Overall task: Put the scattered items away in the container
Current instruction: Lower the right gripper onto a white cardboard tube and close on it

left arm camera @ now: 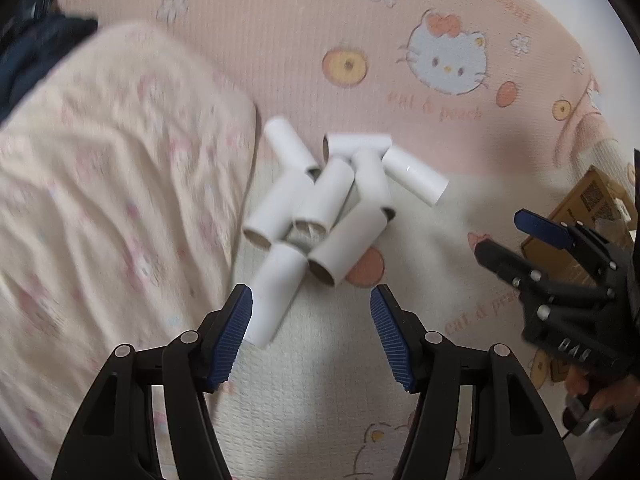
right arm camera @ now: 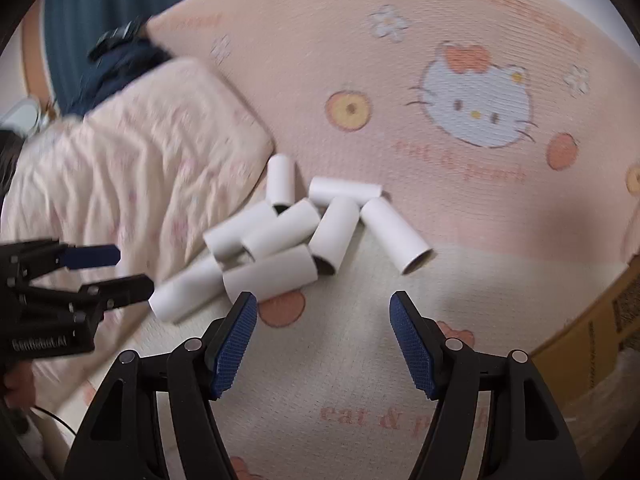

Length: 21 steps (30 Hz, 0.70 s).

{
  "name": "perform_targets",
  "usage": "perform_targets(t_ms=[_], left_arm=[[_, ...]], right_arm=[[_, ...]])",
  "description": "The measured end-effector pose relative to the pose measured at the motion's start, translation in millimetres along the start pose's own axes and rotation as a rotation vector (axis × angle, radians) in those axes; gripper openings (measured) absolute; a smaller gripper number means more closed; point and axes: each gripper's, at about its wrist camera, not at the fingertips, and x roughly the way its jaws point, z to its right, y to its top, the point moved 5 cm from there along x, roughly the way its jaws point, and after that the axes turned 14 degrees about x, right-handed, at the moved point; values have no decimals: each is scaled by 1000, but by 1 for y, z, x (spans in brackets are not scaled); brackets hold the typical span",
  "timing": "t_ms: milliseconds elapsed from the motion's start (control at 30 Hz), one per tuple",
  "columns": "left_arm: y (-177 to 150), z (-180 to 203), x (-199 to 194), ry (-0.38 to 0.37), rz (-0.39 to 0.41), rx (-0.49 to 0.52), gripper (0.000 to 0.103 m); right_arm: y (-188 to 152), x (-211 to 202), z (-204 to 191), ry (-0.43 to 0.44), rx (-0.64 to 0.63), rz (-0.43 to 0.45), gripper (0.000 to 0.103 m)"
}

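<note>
Several white cardboard tubes (left arm camera: 328, 208) lie in a loose pile on a pink cartoon-cat mat (left arm camera: 304, 52); the pile also shows in the right wrist view (right arm camera: 296, 236). My left gripper (left arm camera: 311, 300) is open and empty just short of the pile, its left finger beside the nearest tube (left arm camera: 276, 292). My right gripper (right arm camera: 323, 308) is open and empty, close to the front of the pile. Each gripper shows in the other's view: the right one (left arm camera: 504, 240), the left one (right arm camera: 128, 268). A brown cardboard box (left arm camera: 588, 208) sits at the right; its edge shows in the right wrist view (right arm camera: 600, 320).
A rumpled pale pink blanket (left arm camera: 100, 200) lies left of the pile, touching the tubes' left side. Dark blue fabric (left arm camera: 36, 52) lies at the far left corner. The mat continues beyond the pile.
</note>
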Motion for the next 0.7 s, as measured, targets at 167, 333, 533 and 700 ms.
perform_targets(t_ms=[167, 333, 533, 700], left_arm=[[-13, -15, 32, -104, -38, -122, 53], [-1, -23, 53, -141, -68, -132, 41], [11, -43, 65, -55, -105, -68, 41], [2, -58, 84, -104, -205, -115, 41]], right_arm=[[-21, 25, -16, 18, -106, -56, 67], [-21, 55, -10, 43, -28, -126, 67], [-10, 79, 4, 59, 147, -197, 67], [-4, 93, 0, 94, 201, -246, 67]])
